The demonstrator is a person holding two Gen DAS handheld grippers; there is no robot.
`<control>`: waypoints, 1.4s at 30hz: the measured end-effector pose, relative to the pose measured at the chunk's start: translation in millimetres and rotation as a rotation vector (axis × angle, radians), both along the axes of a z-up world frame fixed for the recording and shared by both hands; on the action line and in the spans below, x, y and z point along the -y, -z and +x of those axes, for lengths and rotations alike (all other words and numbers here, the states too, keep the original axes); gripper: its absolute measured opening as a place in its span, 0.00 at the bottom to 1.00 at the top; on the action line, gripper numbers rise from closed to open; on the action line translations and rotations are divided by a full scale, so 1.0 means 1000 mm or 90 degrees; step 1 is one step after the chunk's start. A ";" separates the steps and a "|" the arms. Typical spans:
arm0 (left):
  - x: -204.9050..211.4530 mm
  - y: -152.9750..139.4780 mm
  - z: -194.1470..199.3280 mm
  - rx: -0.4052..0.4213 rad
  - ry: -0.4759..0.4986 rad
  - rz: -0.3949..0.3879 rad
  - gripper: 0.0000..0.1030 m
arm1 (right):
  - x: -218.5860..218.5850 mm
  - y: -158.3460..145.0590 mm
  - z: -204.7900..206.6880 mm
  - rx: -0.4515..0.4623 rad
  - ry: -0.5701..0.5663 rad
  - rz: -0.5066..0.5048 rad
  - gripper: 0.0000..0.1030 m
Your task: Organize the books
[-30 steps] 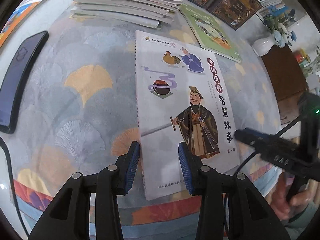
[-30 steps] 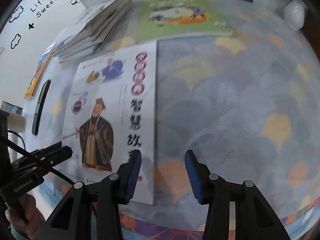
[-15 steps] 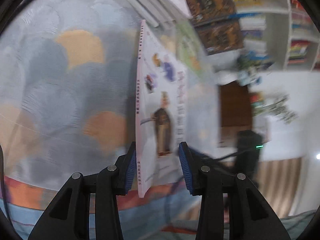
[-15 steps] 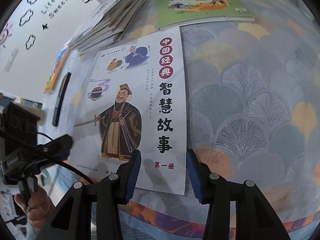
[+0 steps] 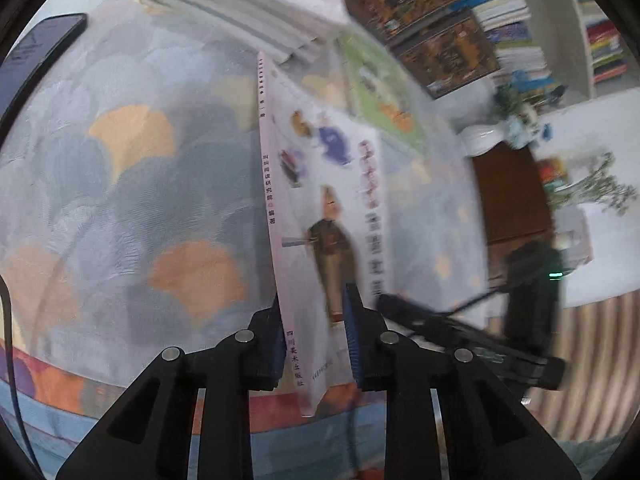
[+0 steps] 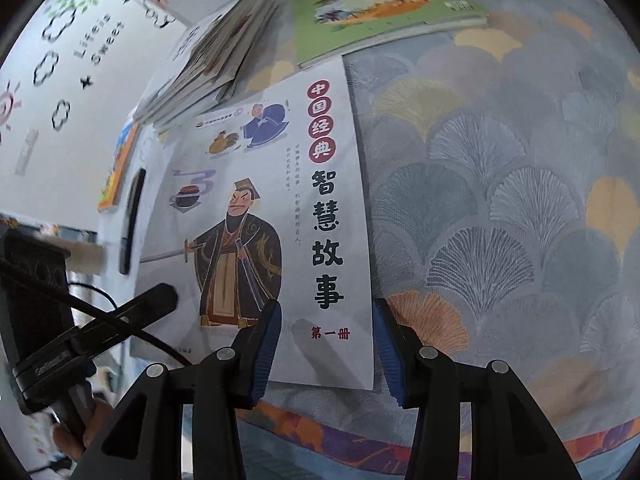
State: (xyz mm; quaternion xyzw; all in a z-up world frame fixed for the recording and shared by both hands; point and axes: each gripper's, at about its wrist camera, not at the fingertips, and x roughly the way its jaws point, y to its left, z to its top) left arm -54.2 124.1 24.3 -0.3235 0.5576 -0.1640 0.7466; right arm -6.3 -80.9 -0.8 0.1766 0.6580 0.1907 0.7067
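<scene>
White storybook (image 5: 320, 216), warrior on cover: near front edge of the bed (image 5: 132, 184), spine side tipped up off the patterned bedspread, far side apparently resting on it. Left gripper (image 5: 314, 336): jaws closing on the spine edge at the near corner, pads against both covers; probably lifting for transfer. Right gripper (image 6: 324, 340): part open, straddling the opposite near corner, pads clear of the cover, holding nothing; likely steadying. Stack of thin books (image 6: 208, 64): toward back edge, probable destination. Green book (image 6: 380, 4): flat, just beyond the storybook.
</scene>
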 end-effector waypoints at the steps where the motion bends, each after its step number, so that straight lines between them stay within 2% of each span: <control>1: 0.001 -0.004 0.002 0.005 0.004 -0.016 0.20 | 0.004 0.001 0.001 -0.014 0.011 0.019 0.45; 4: -0.005 -0.010 0.007 0.013 -0.007 -0.077 0.20 | 0.029 0.004 0.004 -0.063 0.069 0.124 0.45; 5: -0.008 -0.010 0.008 0.012 -0.014 -0.106 0.20 | 0.039 0.005 0.004 -0.075 0.088 0.165 0.45; 6: -0.014 -0.010 0.011 0.006 -0.027 -0.157 0.20 | 0.046 0.007 0.005 -0.085 0.106 0.196 0.45; 7: -0.018 -0.007 0.013 -0.001 -0.038 -0.195 0.20 | 0.053 0.010 0.005 -0.096 0.121 0.222 0.45; 9: -0.024 -0.005 0.019 -0.011 -0.050 -0.232 0.20 | 0.065 0.016 0.004 -0.115 0.152 0.258 0.45; 12: -0.023 -0.005 0.025 -0.024 -0.056 -0.220 0.20 | 0.075 0.027 0.000 -0.128 0.164 0.264 0.45; 15: -0.026 -0.001 0.028 -0.043 -0.067 -0.271 0.20 | 0.077 0.038 -0.007 -0.151 0.171 0.292 0.45; 17: -0.027 0.000 0.032 -0.052 -0.070 -0.292 0.20 | 0.074 0.046 -0.008 -0.169 0.175 0.325 0.46; 21: -0.028 0.000 0.033 -0.066 -0.062 -0.301 0.20 | 0.065 0.064 -0.001 -0.211 0.189 0.419 0.47; 23: -0.029 0.005 0.034 -0.078 -0.066 -0.324 0.20 | 0.058 0.070 0.004 -0.228 0.200 0.455 0.49; 26: -0.036 0.016 0.031 -0.097 -0.079 -0.362 0.20 | 0.056 0.063 0.008 -0.204 0.192 0.439 0.45; 27: -0.038 0.017 0.030 -0.098 -0.081 -0.361 0.20 | 0.056 0.059 0.008 -0.193 0.184 0.429 0.43; 29: -0.039 0.014 0.028 -0.095 -0.071 -0.319 0.20 | 0.057 0.048 0.007 -0.168 0.170 0.394 0.33; 31: -0.033 0.006 0.030 -0.089 -0.042 -0.220 0.20 | 0.052 0.035 0.009 -0.136 0.141 0.335 0.32; 33: -0.017 -0.003 0.030 -0.073 0.010 -0.104 0.20 | 0.036 0.009 0.010 -0.071 0.068 0.206 0.32; 35: 0.001 -0.013 0.028 -0.046 0.056 -0.018 0.20 | 0.013 -0.022 0.006 0.019 -0.024 0.085 0.32; 37: 0.015 -0.023 0.025 -0.020 0.093 0.035 0.20 | 0.002 -0.039 0.000 0.056 -0.073 0.069 0.32; 39: 0.024 -0.031 0.020 0.004 0.123 0.038 0.20 | 0.002 -0.050 -0.008 0.067 -0.090 0.102 0.32; 42: 0.022 -0.041 0.013 0.027 0.128 0.007 0.20 | 0.005 -0.063 -0.011 0.094 -0.103 0.107 0.32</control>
